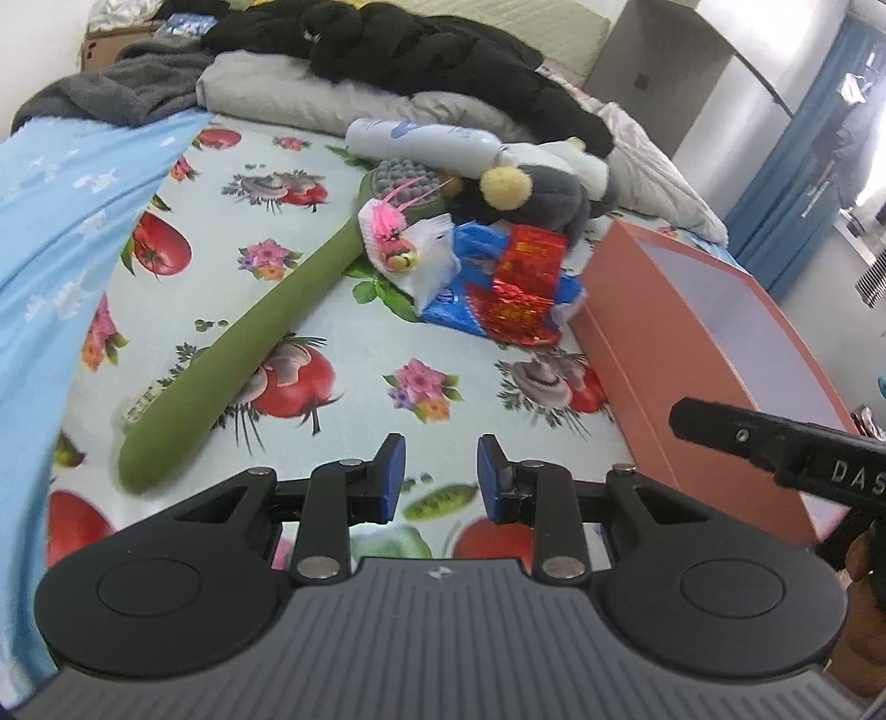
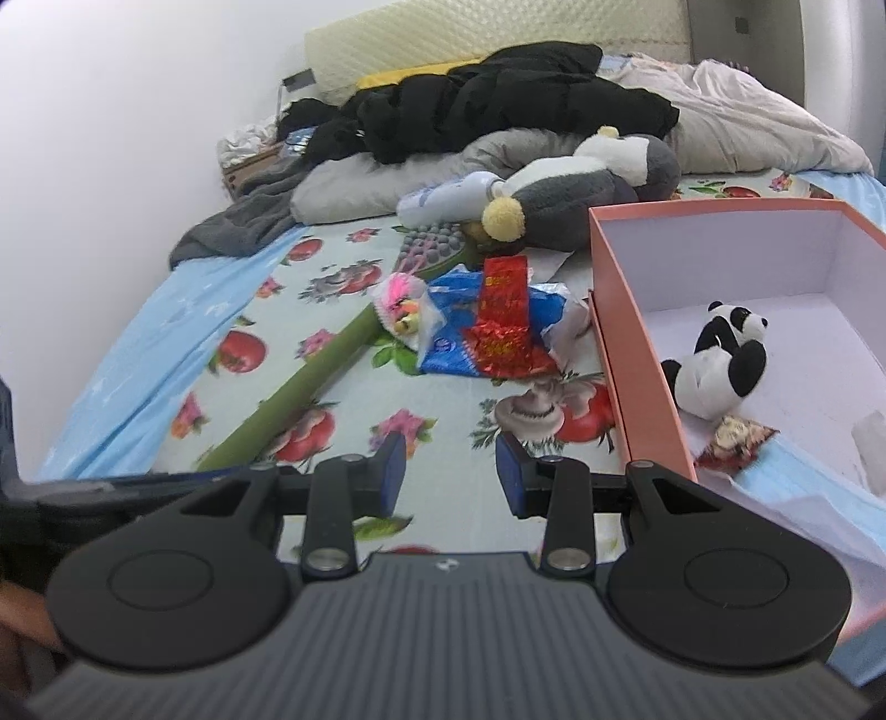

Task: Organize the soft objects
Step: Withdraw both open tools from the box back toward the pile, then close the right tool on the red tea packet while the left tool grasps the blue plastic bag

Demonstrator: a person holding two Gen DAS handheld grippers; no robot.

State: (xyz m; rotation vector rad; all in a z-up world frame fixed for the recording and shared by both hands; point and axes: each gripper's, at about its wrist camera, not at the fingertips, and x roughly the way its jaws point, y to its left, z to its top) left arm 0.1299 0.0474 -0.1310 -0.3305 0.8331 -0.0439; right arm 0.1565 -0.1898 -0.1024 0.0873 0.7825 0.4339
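Note:
A long green plush (image 1: 238, 354) lies diagonally on the bed; it also shows in the right wrist view (image 2: 310, 382). Beyond it lie a grey-and-white plush penguin (image 1: 548, 188) (image 2: 576, 183), a small pink toy in a clear bag (image 1: 398, 238) (image 2: 401, 307) and red and blue wrappers (image 1: 520, 282) (image 2: 501, 327). A panda plush (image 2: 720, 360) lies in the orange box (image 2: 626, 354) (image 1: 664, 354). My left gripper (image 1: 441, 479) is open and empty above the sheet. My right gripper (image 2: 451, 476) is open and empty beside the box.
A white bottle (image 1: 421, 138) lies by the penguin. Black clothing (image 1: 421, 50), a grey blanket (image 1: 127, 83) and pillows are piled at the bed's head. A blue mask (image 2: 803, 487) and a small wrapper (image 2: 731, 440) lie in the box. A wall runs along the left.

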